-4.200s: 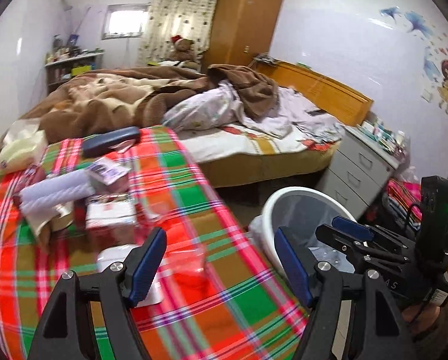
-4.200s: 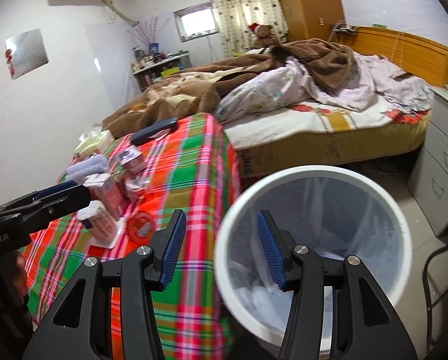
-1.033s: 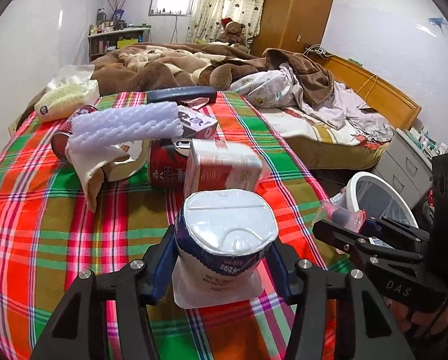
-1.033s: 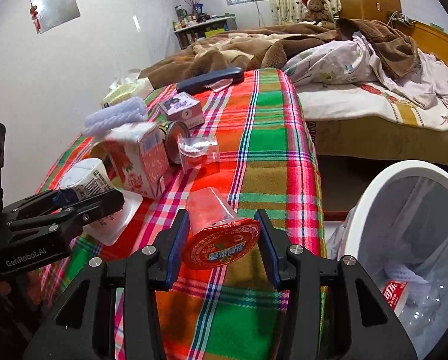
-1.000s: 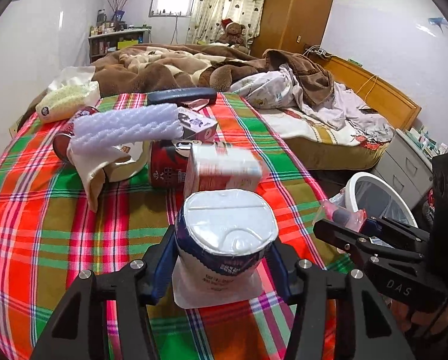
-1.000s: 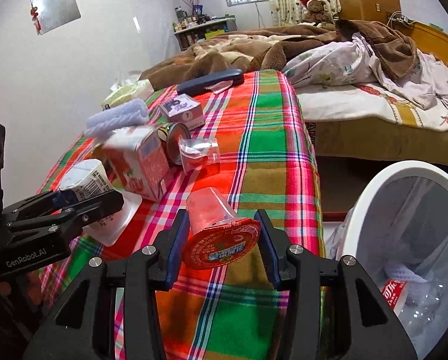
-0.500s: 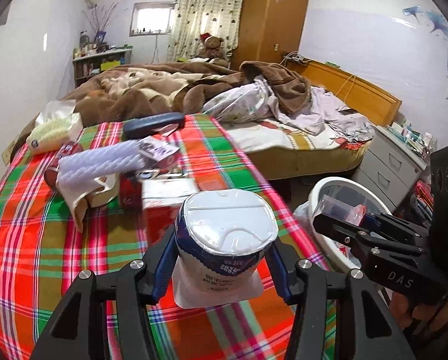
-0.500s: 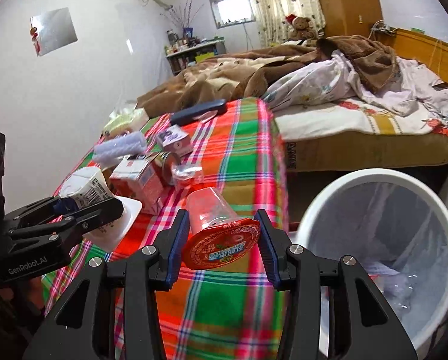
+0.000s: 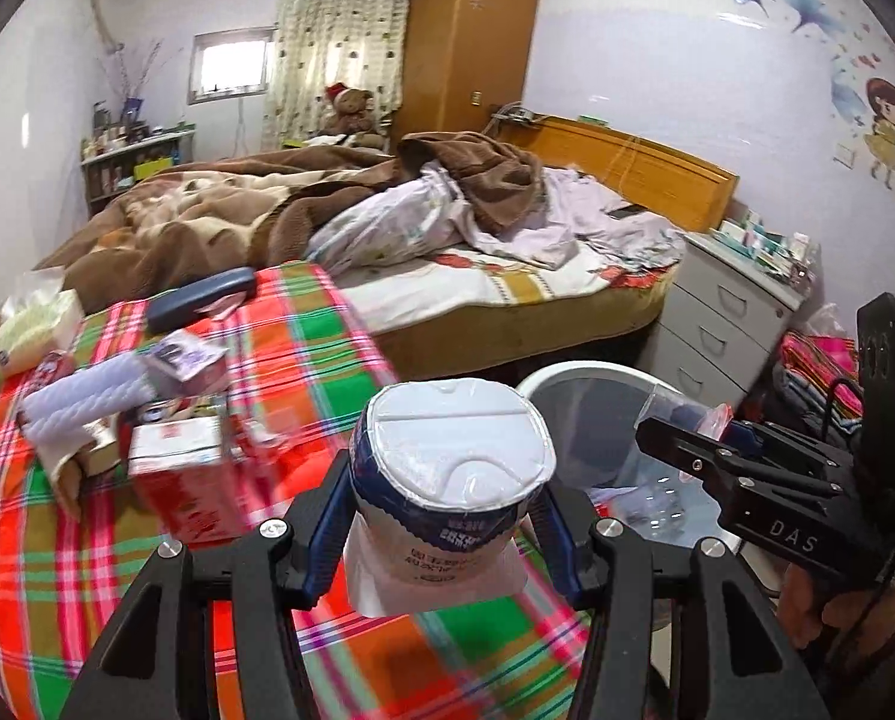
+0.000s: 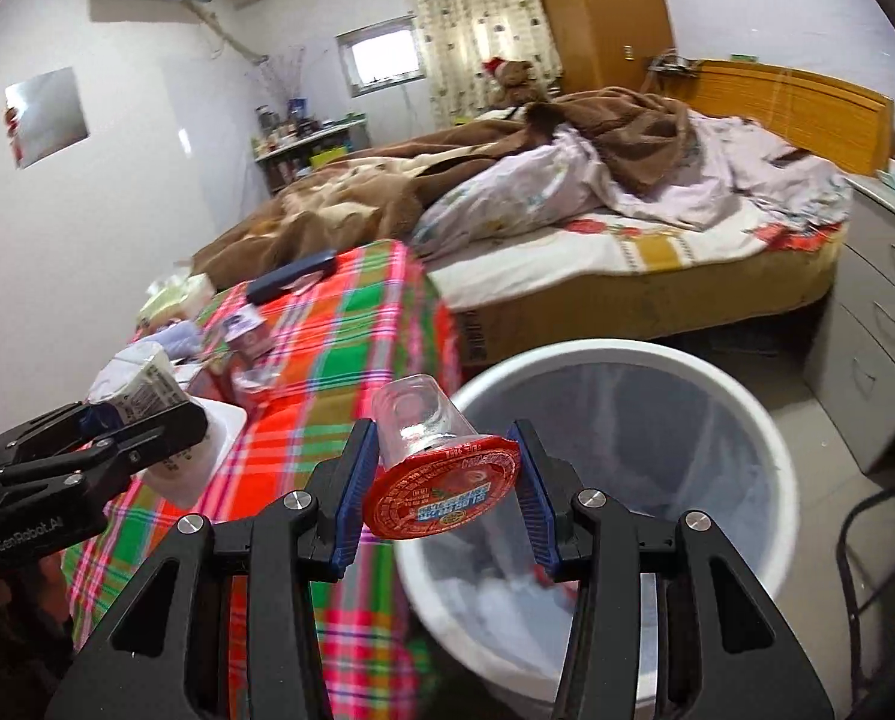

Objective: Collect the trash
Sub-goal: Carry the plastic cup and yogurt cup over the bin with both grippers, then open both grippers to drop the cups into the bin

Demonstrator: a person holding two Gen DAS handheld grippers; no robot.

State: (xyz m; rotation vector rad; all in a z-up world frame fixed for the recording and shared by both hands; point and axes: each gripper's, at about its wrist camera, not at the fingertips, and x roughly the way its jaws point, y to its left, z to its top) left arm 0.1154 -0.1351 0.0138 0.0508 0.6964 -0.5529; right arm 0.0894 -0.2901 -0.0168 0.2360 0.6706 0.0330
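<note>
Cup (image 10: pixel 441 474) clamped in R hand-held gripper (image 10: pixel 444 495).

- The left gripper (image 9: pixel 447 516) has a matte black frame with triangular cut-outs, silver round screws at its joints and blue ribbed pads (image 9: pixel 321 531).
- The right gripper (image 10: pixel 444 495) is built alike; seen at the right of the left view, it bears white "DAS" lettering and a green light.
- "GenRobot.AI" marks the left one.
</note>
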